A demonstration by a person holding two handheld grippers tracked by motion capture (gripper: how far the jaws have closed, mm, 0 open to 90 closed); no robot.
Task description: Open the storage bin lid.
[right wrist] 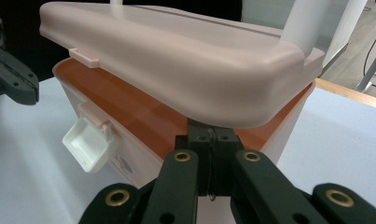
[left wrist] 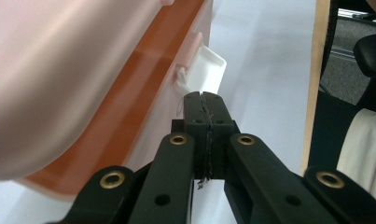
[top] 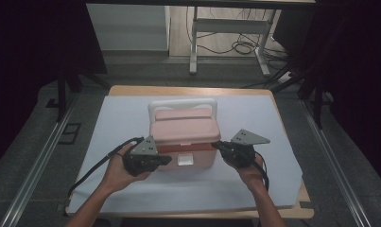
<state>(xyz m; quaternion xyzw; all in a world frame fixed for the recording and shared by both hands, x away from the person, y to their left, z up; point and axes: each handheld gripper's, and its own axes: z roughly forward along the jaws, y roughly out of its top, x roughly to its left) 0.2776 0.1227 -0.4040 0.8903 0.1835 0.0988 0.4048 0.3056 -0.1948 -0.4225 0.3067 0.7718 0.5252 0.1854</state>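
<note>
1. Right gripper view: the right gripper (right wrist: 212, 135) is seen with its jaws pressed together on nothing, the tips tucked under the raised front corner of the pink lid (right wrist: 176, 60) of the cooler box (right wrist: 129, 116).
2. The left gripper (left wrist: 205, 100), also closed and empty, is held just beside the white latch (left wrist: 202, 70), which hangs unfastened on the box's front.
3. In the high view the box is seen near the middle of the white table cover (top: 108, 184), with the left gripper (top: 167, 160) and the right gripper (top: 215, 144) at its two front corners.
4. Judged risk: with a lift from one corner only, the lid could slip off the narrow tips and drop shut, or the light box could be pushed toward the table's far edge.
5. The lid's gap and the orange rim (right wrist: 143, 105) are shown by the gripper views; the white handle (top: 182, 105) and the box's place are shown by the high view.
</note>
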